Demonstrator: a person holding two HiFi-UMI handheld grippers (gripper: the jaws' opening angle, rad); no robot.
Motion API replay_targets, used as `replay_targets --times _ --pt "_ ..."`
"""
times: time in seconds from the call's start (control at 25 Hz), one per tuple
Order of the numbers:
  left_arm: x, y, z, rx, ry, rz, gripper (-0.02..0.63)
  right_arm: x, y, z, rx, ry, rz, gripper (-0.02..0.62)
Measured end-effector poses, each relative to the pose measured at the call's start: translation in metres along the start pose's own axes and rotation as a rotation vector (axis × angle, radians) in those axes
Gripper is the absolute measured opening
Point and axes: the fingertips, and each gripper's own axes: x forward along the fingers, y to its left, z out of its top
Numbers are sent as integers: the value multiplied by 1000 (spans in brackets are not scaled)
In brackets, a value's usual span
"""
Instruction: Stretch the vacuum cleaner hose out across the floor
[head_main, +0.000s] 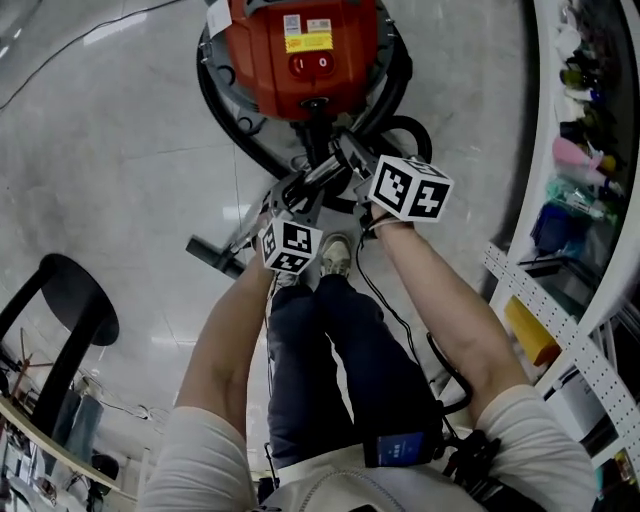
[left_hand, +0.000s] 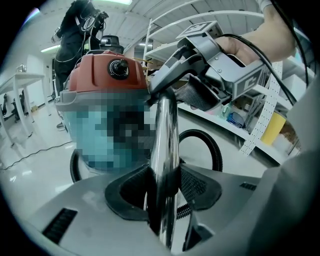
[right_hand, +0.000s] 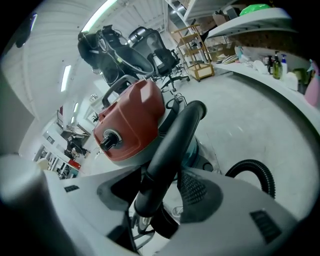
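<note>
One yellow label (head_main: 308, 42) on red vacuum (head_main: 268, 72), print apparently unreadable

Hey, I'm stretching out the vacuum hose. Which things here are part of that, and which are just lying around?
For the job: vacuum cleaner; black hose; chrome tube, clamped in the left gripper; black handle, between the right gripper's open jaws.
Just lying about: black stool; white shelves; bottles on them.

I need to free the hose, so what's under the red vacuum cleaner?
A black hose loops on the floor round the base of the vacuum cleaner. Whatever lies directly beneath the body is covered from above.
</note>
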Motion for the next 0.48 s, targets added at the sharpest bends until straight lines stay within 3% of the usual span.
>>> replay_targets --times 0.24,0.48 --pt "-2 -11 -2 -37 -13 -56 175 -9 -4 -5 64 9 -3 211" --pt "-9 -16 15 -9 8 -76 167 -26 7 10 88 -29 14 195"
